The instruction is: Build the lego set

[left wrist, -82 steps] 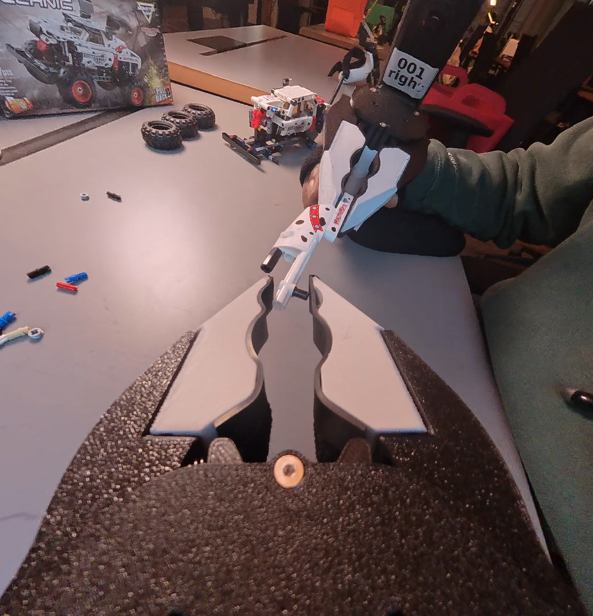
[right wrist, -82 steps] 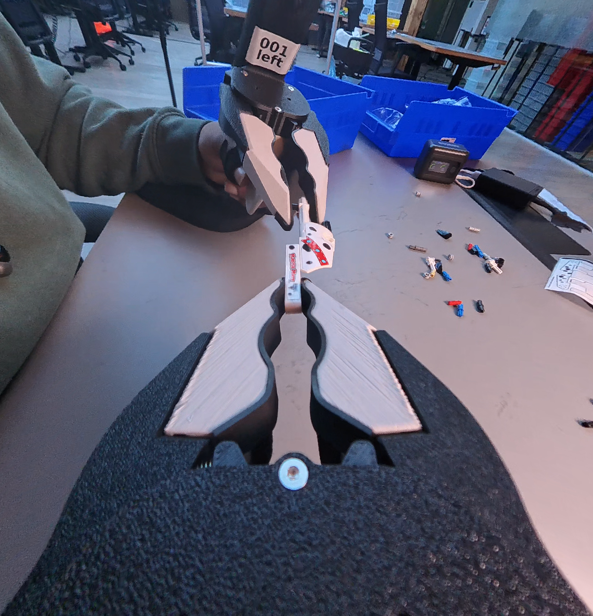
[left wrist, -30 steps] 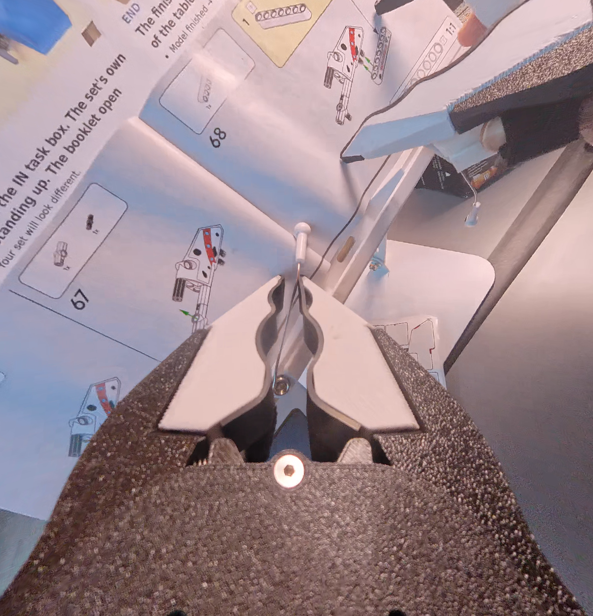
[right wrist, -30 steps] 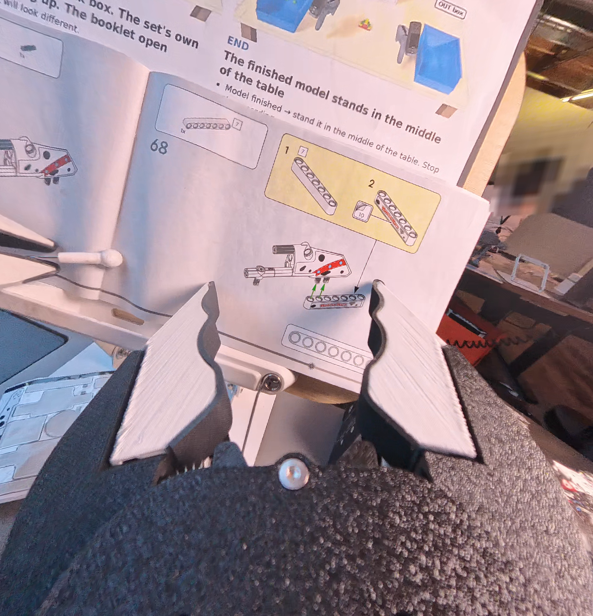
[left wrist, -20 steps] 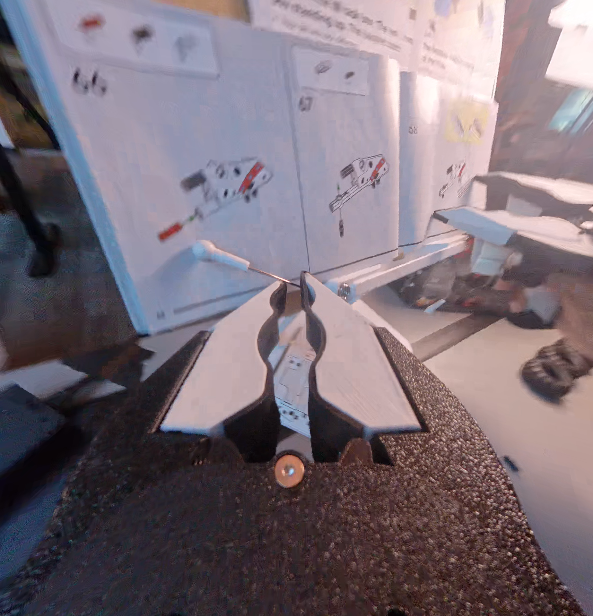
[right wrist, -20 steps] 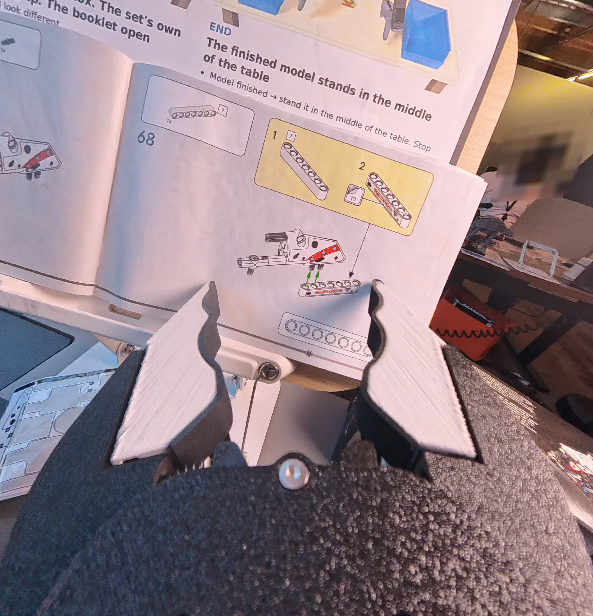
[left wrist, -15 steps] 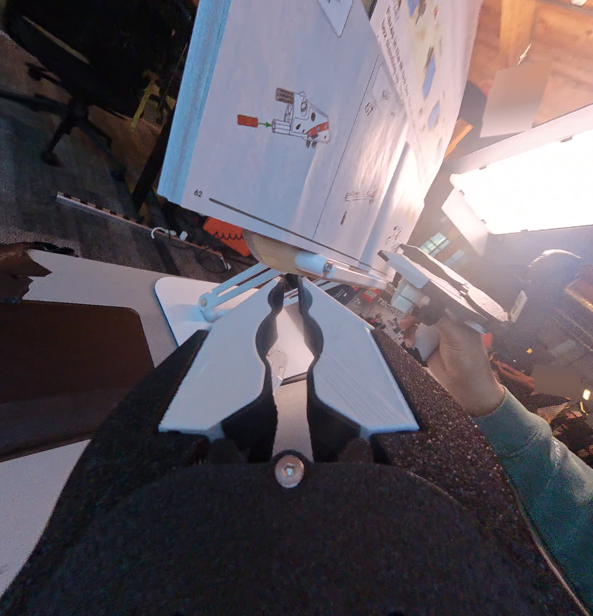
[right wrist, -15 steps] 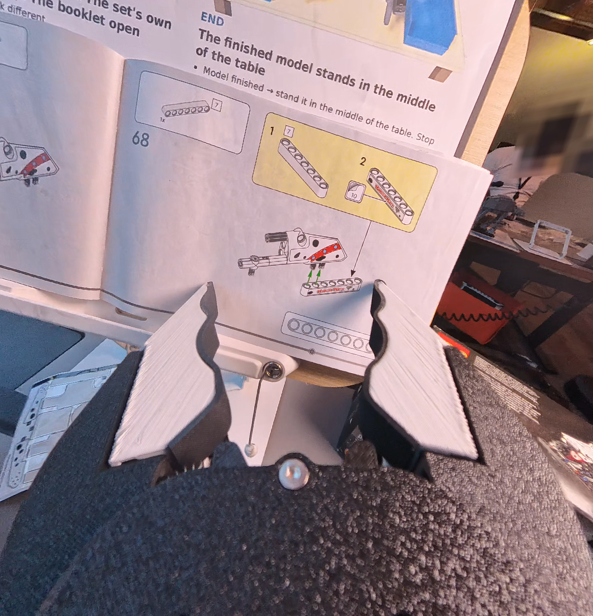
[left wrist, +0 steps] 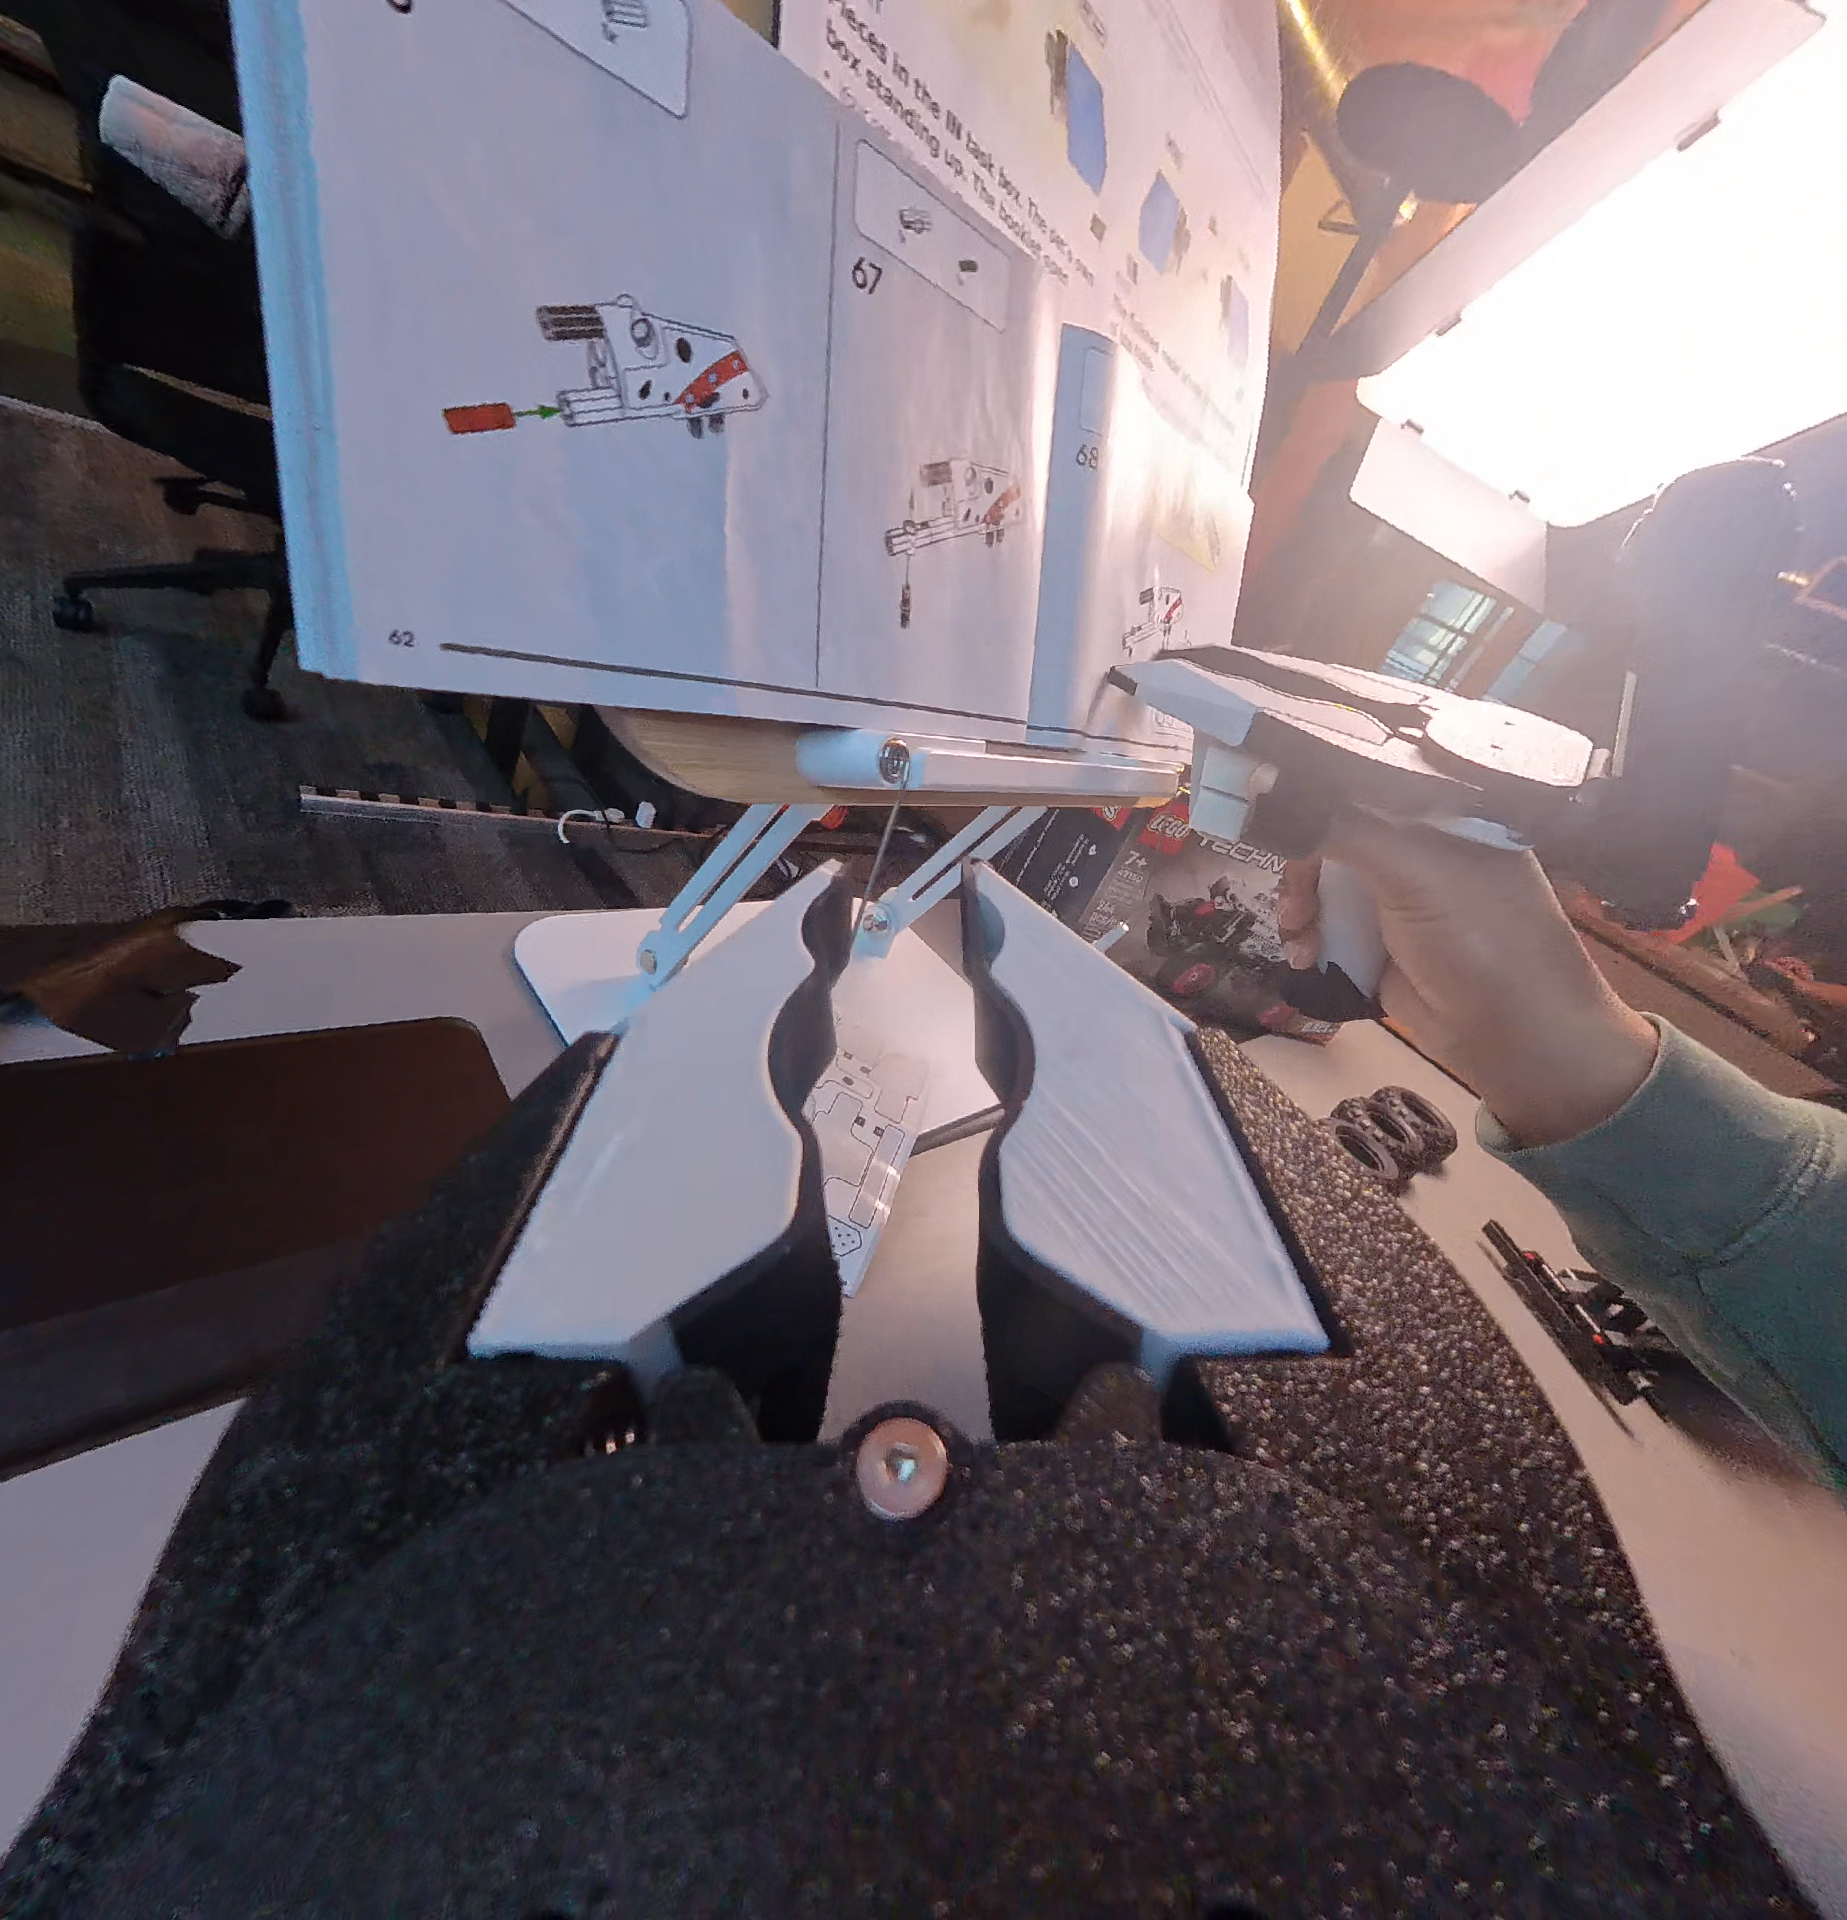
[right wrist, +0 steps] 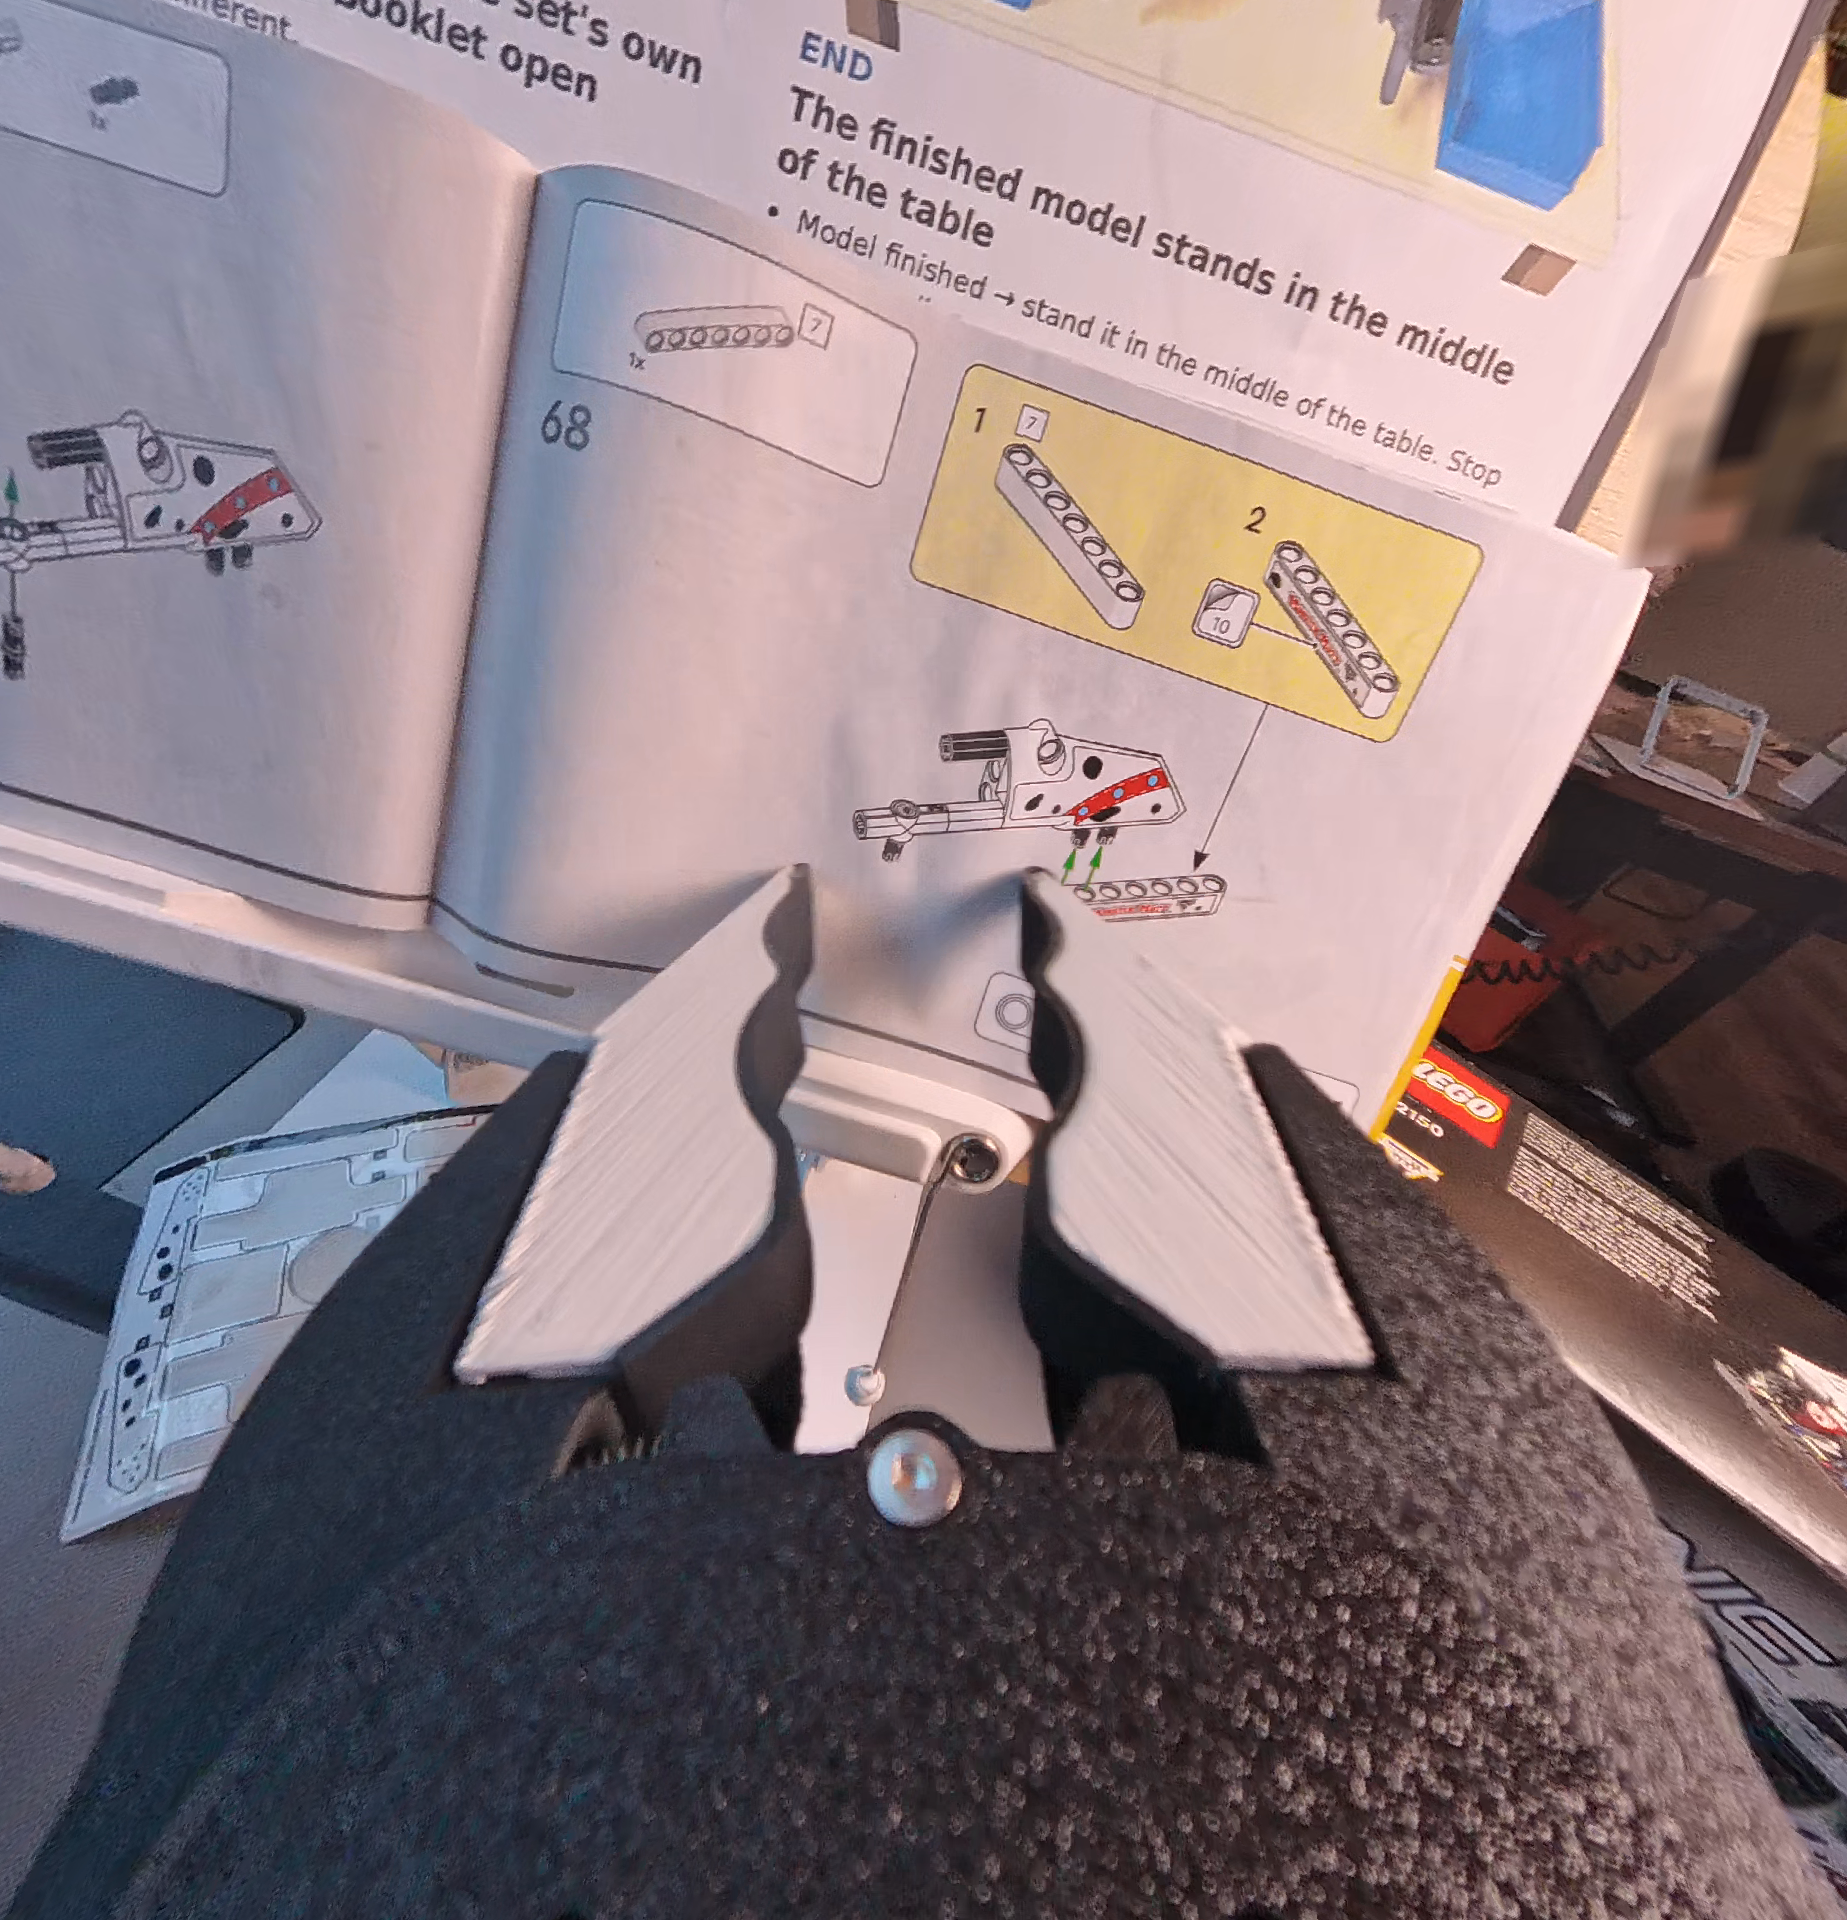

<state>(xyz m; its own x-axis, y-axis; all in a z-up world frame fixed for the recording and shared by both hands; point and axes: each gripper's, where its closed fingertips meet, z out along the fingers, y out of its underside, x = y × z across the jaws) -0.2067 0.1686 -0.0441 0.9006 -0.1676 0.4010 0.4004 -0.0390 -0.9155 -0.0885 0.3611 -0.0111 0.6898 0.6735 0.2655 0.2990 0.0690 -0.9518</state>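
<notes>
- We face the booklet (right wrist: 690,623) on its stand (left wrist: 981,774); left gripper (left wrist: 903,904) and right gripper (right wrist: 914,883) both apart, empty.
- Tyres (left wrist: 1397,1127) beside stand unmounted; build unfinished.

Booklet (left wrist: 607,343) on stand (left wrist: 960,774); tyres (left wrist: 1397,1127) right

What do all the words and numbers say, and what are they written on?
I won't read the writing out, but these things carry it:
Open instruction booklet: printed step numbers and part counts beside the drawings.
White sheet behind it: a bold heading and lines of print.
Black set box: a logo patch and fine print, too small to read.
Sticker sheet: too blurred to tell.
</notes>
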